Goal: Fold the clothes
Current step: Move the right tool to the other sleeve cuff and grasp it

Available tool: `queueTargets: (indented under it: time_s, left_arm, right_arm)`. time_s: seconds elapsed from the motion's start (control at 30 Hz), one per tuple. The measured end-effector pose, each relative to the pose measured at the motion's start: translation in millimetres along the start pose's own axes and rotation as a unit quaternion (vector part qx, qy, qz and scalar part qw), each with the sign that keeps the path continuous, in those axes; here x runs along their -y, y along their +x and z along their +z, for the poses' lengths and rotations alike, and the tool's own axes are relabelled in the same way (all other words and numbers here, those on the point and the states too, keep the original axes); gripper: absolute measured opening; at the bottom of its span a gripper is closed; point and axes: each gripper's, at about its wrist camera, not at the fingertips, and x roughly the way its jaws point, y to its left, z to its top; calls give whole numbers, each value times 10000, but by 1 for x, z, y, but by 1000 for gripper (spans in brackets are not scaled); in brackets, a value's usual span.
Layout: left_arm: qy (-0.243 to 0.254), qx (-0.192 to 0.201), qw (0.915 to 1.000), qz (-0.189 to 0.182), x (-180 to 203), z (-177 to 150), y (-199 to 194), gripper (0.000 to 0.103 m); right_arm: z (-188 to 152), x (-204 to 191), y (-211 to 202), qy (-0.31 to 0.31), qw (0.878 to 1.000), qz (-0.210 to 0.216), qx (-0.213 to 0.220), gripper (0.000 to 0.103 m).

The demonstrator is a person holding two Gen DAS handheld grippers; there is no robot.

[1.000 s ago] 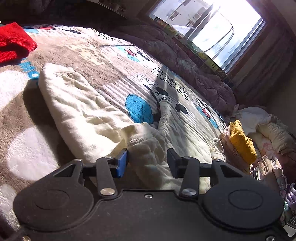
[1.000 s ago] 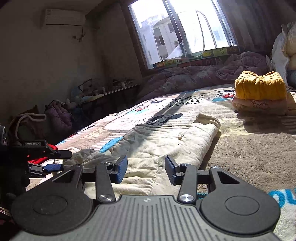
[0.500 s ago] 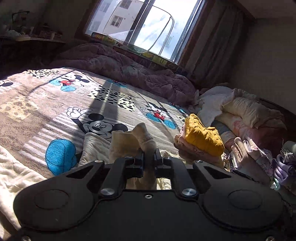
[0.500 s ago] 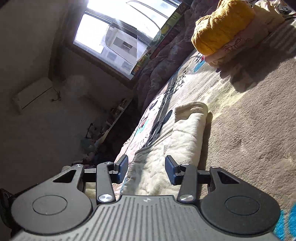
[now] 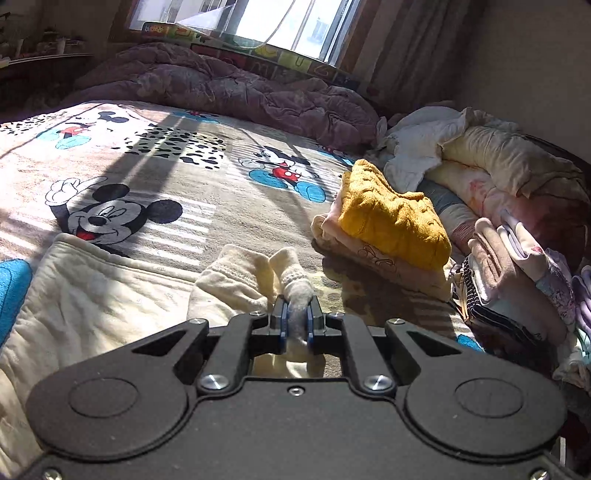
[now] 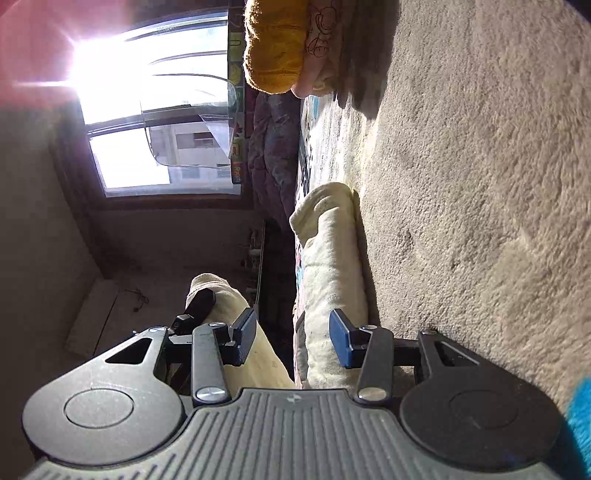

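Observation:
A cream fleece garment [image 5: 92, 295] lies on the Mickey Mouse blanket [image 5: 177, 173]. My left gripper [image 5: 296, 321] is shut on the cream garment's cuffed sleeve end [image 5: 291, 280] and holds it raised. In the right wrist view, rolled about a quarter turn, my right gripper [image 6: 291, 338] is open around the garment's folded edge [image 6: 332, 266], with the blanket [image 6: 480, 184] on the right. The left gripper and its held sleeve [image 6: 221, 295] show at the lower left there.
A folded pile topped by a mustard knit [image 5: 388, 221] sits to the right; it also shows in the right wrist view [image 6: 277, 44]. Further clothes are heaped at the far right [image 5: 517, 240]. A purple quilt [image 5: 240, 88] lies under the window [image 5: 258, 22].
My left gripper closed on the cream sleeve and lifted it, swinging toward the folded pile. My right gripper rolled onto its side and stayed open over the garment's edge.

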Motion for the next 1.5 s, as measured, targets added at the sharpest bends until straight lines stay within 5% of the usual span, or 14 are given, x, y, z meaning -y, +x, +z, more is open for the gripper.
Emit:
queueTargets:
  time_s: [0.23, 0.5, 0.67, 0.83, 0.97, 1.1, 1.2, 1.4, 1.43, 1.5]
  left_arm:
    - [-32, -24, 10000, -71, -9, -37, 19, 9]
    - [-303, 404, 9966, -656, -22, -27, -32, 45]
    - [-204, 535, 9961, -669, -39, -35, -84, 45]
    - [184, 71, 9978, -626, -55, -84, -112, 39]
    - [633, -32, 9951, -756, -48, -112, -111, 28]
    - [1153, -62, 9878, -1041, -35, -125, -117, 27]
    - [1478, -137, 9811, -1242, -28, -129, -120, 27]
    - [1405, 14, 9829, -1187, -36, -125, -123, 27]
    - [1325, 5, 9838, -1210, -39, -124, -123, 27]
    - [1200, 21, 9850, -1242, -44, -124, -123, 27]
  right_arm:
    - [4, -1, 7, -84, 9999, -34, 63, 45]
    - [5, -20, 7, -856, 9953, -361, 266, 46]
    - [-4, -41, 9, -1709, 9838, -542, 79, 47]
    - [-13, -61, 11, -2547, 9643, -718, -109, 46]
    - [-28, -82, 15, -3446, 9345, -857, -251, 18]
    - [-33, -94, 15, -3877, 9178, -847, -118, 12]
    - [-28, -92, 17, -3876, 9179, -848, -89, 12]
    - [-7, -75, 32, -3407, 9347, -955, -333, 12]
    - [-3, -72, 34, -3323, 9374, -974, -377, 17]
    - [-3, -71, 35, -3243, 9412, -837, -457, 43]
